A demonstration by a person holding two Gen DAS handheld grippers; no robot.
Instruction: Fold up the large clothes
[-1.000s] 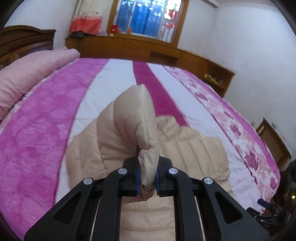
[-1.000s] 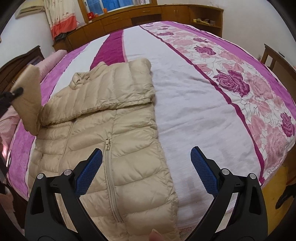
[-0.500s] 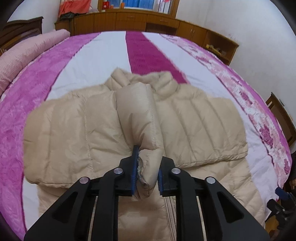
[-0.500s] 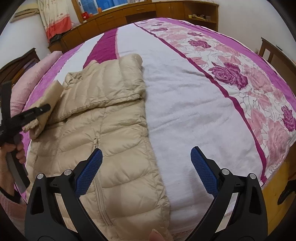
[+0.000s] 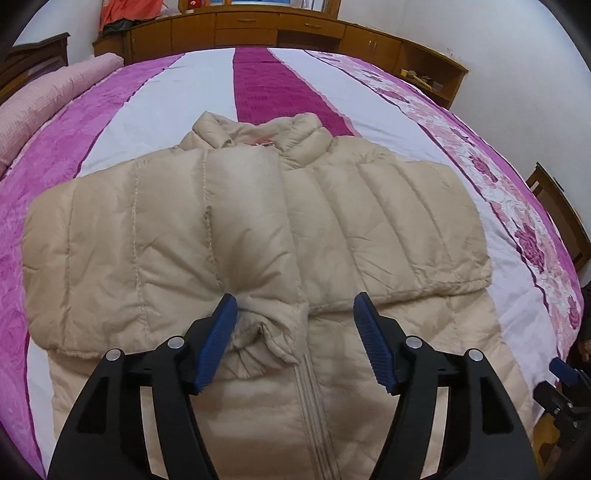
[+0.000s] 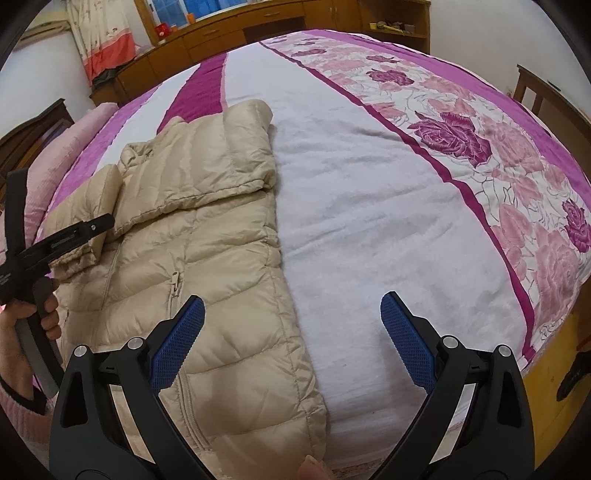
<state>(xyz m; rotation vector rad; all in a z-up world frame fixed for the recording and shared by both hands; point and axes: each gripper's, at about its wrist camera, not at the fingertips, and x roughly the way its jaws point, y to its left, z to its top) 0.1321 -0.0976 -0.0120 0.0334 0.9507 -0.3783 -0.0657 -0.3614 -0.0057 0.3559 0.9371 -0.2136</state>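
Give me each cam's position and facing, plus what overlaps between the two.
Left wrist: sits on the left gripper, low over the beige jacket, facing the collar and wooden cabinets; its own open blue-padded fingers show.
Right wrist: sits on the right gripper, over the bed by the jacket's hem side, facing the cabinets; own open fingers, a fingertip, and the left hand show.
Shared: jacket, bed, cabinets, left gripper.

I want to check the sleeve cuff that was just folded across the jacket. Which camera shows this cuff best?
The left wrist view: the sleeve cuff lies close, between the open left tongs, on the jacket front. In the right wrist view the cuff is small, at the edge, partly hidden by those tongs.
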